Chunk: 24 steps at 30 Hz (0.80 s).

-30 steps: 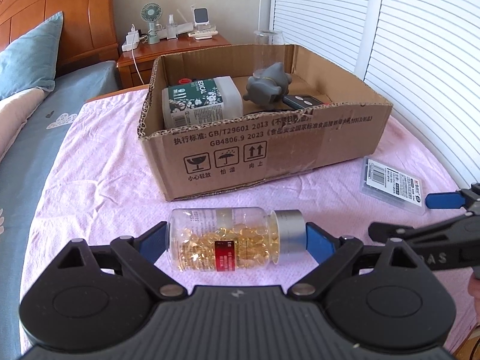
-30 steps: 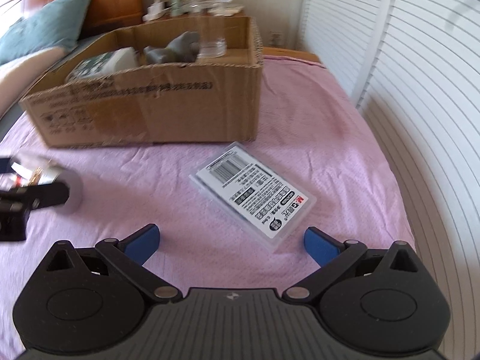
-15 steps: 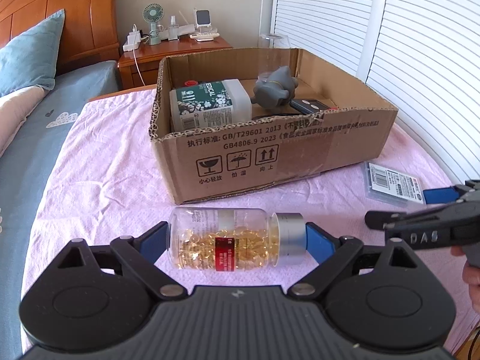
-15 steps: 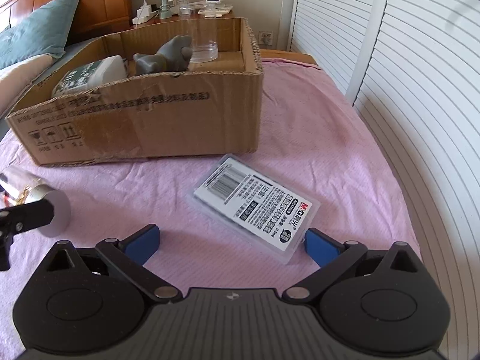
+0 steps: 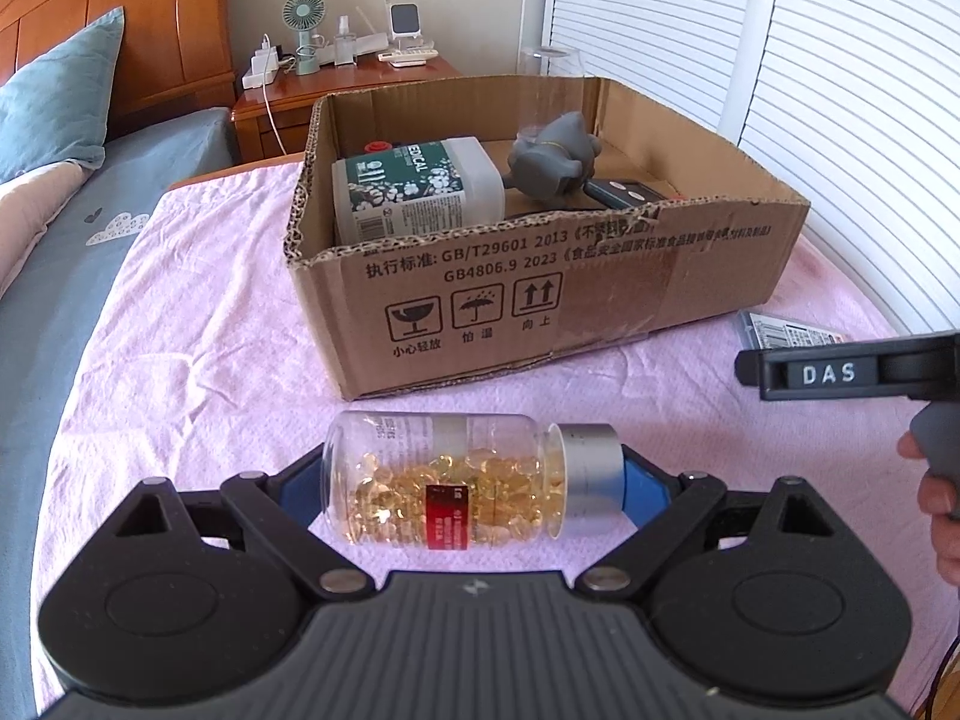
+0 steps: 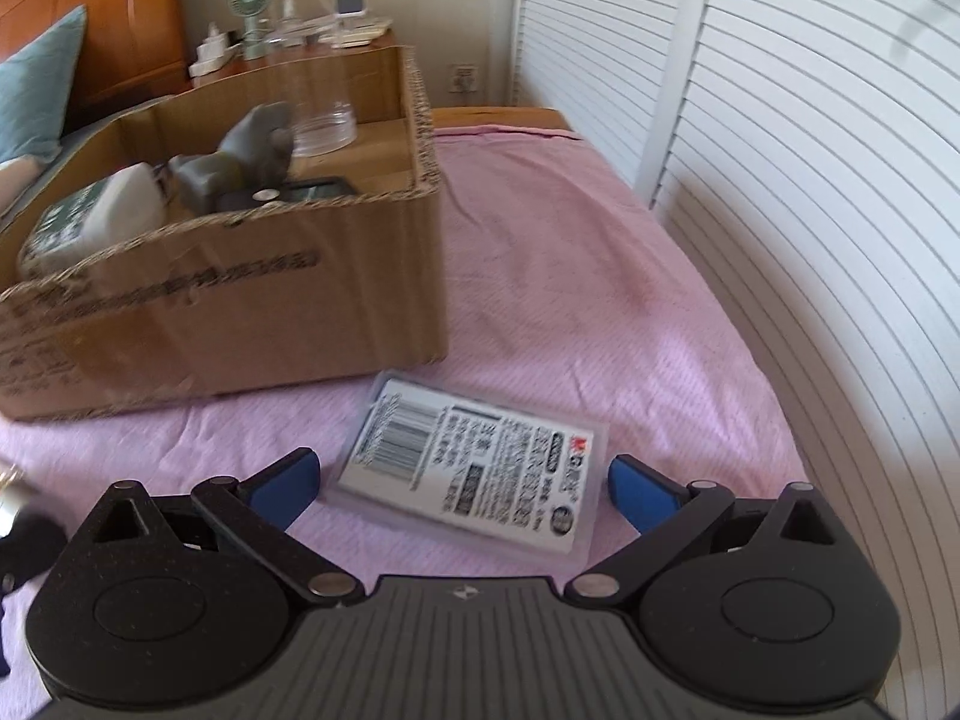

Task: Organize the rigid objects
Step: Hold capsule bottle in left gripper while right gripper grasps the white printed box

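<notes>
A clear bottle of golden capsules [image 5: 456, 480] with a silver cap lies crosswise between my left gripper's fingers. The left gripper [image 5: 468, 483] is shut on it, one blue pad on the base and one on the cap, in front of the cardboard box [image 5: 540, 294]. A flat clear plastic pack with a barcode label [image 6: 474, 468] lies on the pink bedspread beside the box's corner. My right gripper [image 6: 462, 483] is open and straddles the pack, with its pads clear of both edges.
The box [image 6: 240, 312] holds a white and green bottle [image 5: 414, 192], a grey toy [image 5: 552, 162], a dark remote and a clear jar [image 6: 324, 126]. White louvred doors [image 6: 780, 180] run along the right. A nightstand [image 5: 336, 84] stands behind. A hand [image 5: 942, 498] shows at the right edge.
My right gripper has moved forward so that the plastic pack now lies between its fingers. The left gripper keeps its hold on the capsule bottle and has drawn slightly nearer the box.
</notes>
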Each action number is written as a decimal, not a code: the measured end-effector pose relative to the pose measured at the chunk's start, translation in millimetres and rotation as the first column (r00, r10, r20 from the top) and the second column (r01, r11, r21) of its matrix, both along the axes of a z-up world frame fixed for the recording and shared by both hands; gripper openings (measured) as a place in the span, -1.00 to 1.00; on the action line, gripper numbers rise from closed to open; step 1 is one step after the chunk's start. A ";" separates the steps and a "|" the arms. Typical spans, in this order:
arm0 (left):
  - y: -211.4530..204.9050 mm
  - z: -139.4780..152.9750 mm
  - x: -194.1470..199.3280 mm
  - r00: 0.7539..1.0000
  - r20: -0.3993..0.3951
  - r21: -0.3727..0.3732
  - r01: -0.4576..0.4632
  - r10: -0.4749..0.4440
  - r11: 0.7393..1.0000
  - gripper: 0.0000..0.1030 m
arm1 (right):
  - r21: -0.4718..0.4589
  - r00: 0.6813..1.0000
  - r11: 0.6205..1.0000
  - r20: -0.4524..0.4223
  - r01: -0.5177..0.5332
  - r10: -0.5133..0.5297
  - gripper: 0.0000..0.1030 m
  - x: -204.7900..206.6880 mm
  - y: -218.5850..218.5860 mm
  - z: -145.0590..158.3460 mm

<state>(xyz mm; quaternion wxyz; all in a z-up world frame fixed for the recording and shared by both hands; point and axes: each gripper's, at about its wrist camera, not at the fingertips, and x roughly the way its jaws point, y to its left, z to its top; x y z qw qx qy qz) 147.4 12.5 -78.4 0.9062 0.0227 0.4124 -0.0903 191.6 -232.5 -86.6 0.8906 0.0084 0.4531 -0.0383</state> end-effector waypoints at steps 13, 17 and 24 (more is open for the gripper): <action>-2.8 -4.5 4.3 1.000 -0.024 0.018 0.003 -0.002 1.000 0.82 | -0.001 0.997 0.997 0.041 -0.072 0.072 1.00 -2.0 -20.5 -4.0; -3.7 -4.2 5.0 1.000 -0.022 0.022 0.000 0.000 1.000 0.82 | 0.003 0.992 0.993 0.051 -0.119 0.119 1.00 3.2 -23.6 -4.3; -4.8 -5.0 5.0 1.000 -0.023 0.030 0.000 0.000 1.000 0.82 | 0.008 0.983 0.984 0.059 -0.176 0.175 0.79 -8.8 -28.9 0.6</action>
